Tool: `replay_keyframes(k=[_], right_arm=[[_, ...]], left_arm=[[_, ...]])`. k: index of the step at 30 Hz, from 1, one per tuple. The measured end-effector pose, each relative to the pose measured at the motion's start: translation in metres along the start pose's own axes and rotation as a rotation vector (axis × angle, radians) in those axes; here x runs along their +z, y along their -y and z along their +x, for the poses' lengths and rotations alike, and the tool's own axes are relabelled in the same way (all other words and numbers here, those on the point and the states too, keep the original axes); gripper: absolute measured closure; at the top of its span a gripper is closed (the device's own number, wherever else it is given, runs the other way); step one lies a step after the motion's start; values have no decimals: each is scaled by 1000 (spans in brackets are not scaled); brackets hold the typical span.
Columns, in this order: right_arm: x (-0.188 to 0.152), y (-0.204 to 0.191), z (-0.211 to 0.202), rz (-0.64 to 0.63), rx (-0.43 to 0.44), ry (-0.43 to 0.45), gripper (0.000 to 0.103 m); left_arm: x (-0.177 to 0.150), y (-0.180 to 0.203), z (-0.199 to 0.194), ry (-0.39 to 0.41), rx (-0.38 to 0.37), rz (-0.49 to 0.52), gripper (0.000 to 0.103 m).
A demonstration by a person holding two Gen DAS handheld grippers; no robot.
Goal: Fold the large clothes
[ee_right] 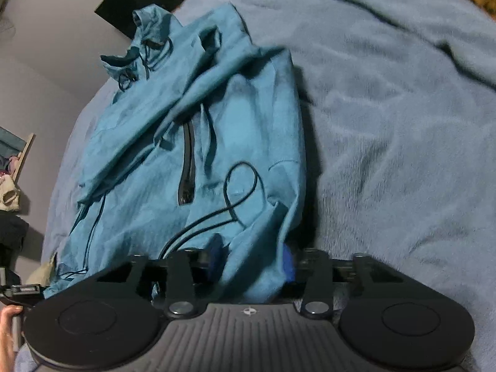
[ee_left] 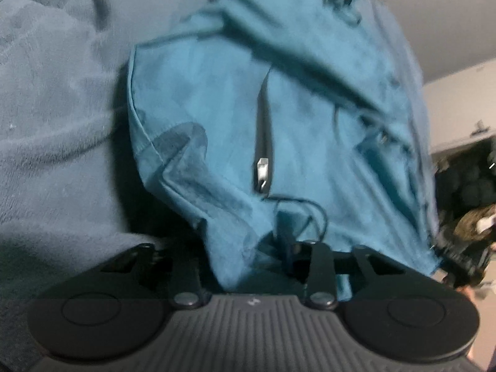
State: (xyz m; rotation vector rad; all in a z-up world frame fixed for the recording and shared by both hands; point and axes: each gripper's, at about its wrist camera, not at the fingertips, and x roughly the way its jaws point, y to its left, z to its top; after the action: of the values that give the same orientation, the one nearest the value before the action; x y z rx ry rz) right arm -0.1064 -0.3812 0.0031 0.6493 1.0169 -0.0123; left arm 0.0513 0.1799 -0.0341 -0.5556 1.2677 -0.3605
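A teal, thin, soft fabric jacket (ee_right: 198, 155) lies crumpled on your grey fleece blanket (ee_right: 403, 124). Your left gripper (ee_left: 257, 257) and right gripper (ee_right: 248, 266) both pinch its hem. It looks light, limp, perhaps slippery; grip seams.

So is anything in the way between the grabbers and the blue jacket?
No, nothing visible. The teal jacket fabric already runs right between the fingers of the left gripper and of the right gripper. Only its own black drawstring loops nearby, on the grey blanket.
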Motion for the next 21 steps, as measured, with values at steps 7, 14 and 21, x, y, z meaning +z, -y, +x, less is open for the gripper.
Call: replay_keyframes(k=[7, 14, 21], right_arm=[[21, -15, -27, 4, 118, 145, 87], [82, -51, -34, -17, 180, 253, 89], [172, -85, -14, 1, 167, 329, 89]], left_arm=[[13, -16, -26, 168, -271, -113, 84], [69, -4, -43, 273, -400, -150, 84], [150, 6, -42, 366, -409, -179, 84]])
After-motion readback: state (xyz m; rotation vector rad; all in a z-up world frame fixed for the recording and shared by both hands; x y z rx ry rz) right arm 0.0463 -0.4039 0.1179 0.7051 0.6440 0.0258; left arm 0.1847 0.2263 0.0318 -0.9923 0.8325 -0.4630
